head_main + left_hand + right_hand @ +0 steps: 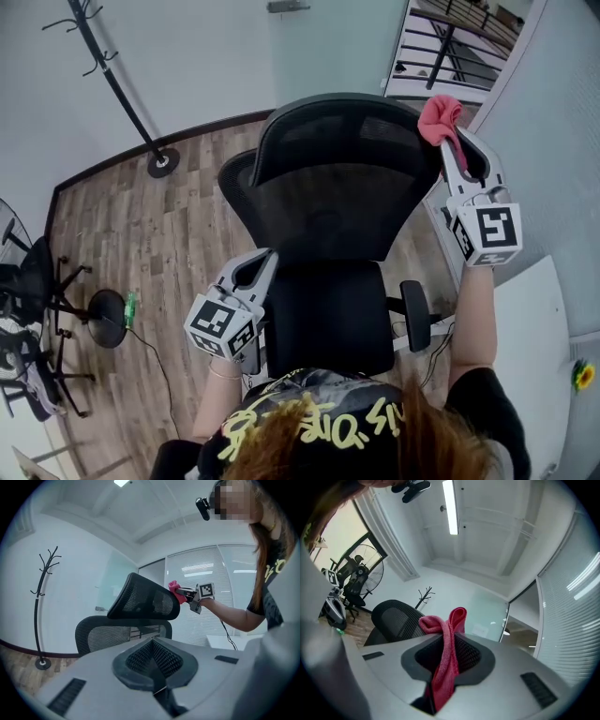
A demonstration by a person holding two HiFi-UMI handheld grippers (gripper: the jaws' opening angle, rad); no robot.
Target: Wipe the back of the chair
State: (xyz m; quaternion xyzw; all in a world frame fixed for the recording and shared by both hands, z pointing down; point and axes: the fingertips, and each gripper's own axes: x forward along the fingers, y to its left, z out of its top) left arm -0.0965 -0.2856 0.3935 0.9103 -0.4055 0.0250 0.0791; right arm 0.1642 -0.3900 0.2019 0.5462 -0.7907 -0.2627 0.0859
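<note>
Up at the headrest's right corner, our right gripper (452,148) has its jaws clamped on the pink cloth (439,118), right up against the black mesh chair (328,216). Our left gripper (255,272) hangs low beside the seat, jaws closed on nothing.

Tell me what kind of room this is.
Probably an office: a mesh swivel chair, a coat stand on a wood-look floor, and slatted blinds along one wall. A white desk sits beside the chair.
</note>
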